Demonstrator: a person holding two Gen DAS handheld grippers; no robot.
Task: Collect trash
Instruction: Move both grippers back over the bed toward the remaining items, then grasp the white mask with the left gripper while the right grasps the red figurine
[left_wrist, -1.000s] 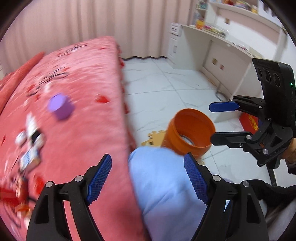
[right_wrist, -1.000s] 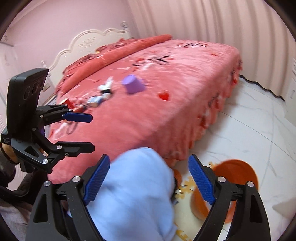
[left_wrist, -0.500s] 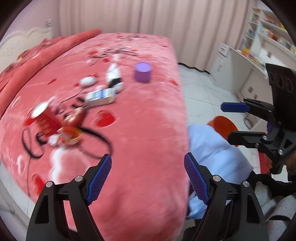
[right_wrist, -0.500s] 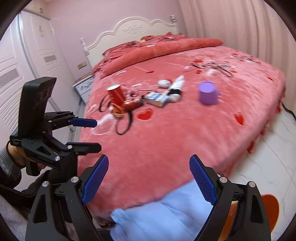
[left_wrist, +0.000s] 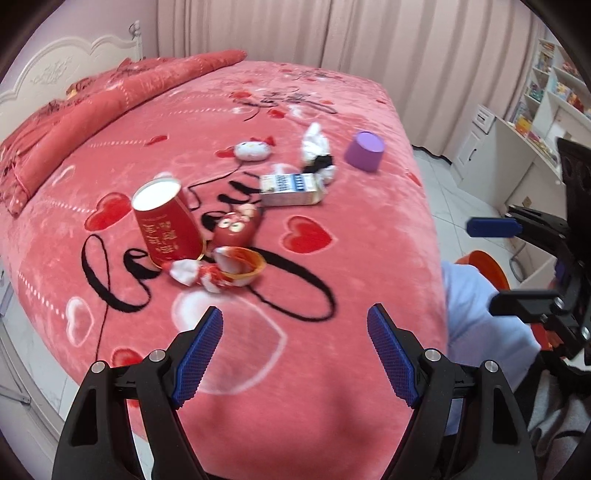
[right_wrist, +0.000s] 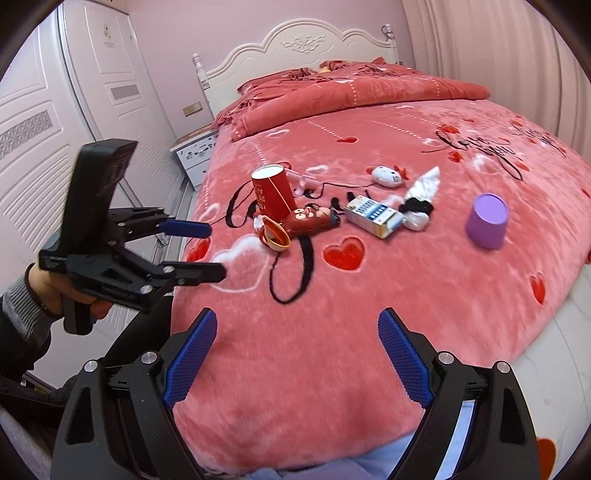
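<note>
Trash lies on the pink bed (left_wrist: 332, 369): a red paper cup (left_wrist: 166, 221) (right_wrist: 273, 192), a red snack wrapper (left_wrist: 236, 225) (right_wrist: 310, 219), an orange-rimmed wrapper (left_wrist: 236, 269) (right_wrist: 275, 234), a blue-white carton (left_wrist: 290, 190) (right_wrist: 373, 214), crumpled white wrappers (left_wrist: 314, 144) (right_wrist: 424, 184) and a purple cup (left_wrist: 364, 151) (right_wrist: 487, 221). My left gripper (left_wrist: 295, 354) (right_wrist: 207, 251) is open and empty above the bed's near edge. My right gripper (right_wrist: 291, 358) (left_wrist: 495, 266) is open and empty. An orange bin (left_wrist: 487, 266) stands on the floor at the right, partly hidden.
A white cat toy (left_wrist: 251, 151) (right_wrist: 386, 175) with a black cord lies on the bed. A folded red quilt (left_wrist: 92, 110) is near the headboard (right_wrist: 306, 48). A white desk (left_wrist: 517, 162) stands right. A light blue knee (left_wrist: 480, 325) is near.
Both grippers have swung up and left from the floor and orange bin toward the bed. The trash pile now sits ahead of both. Both stay open.
</note>
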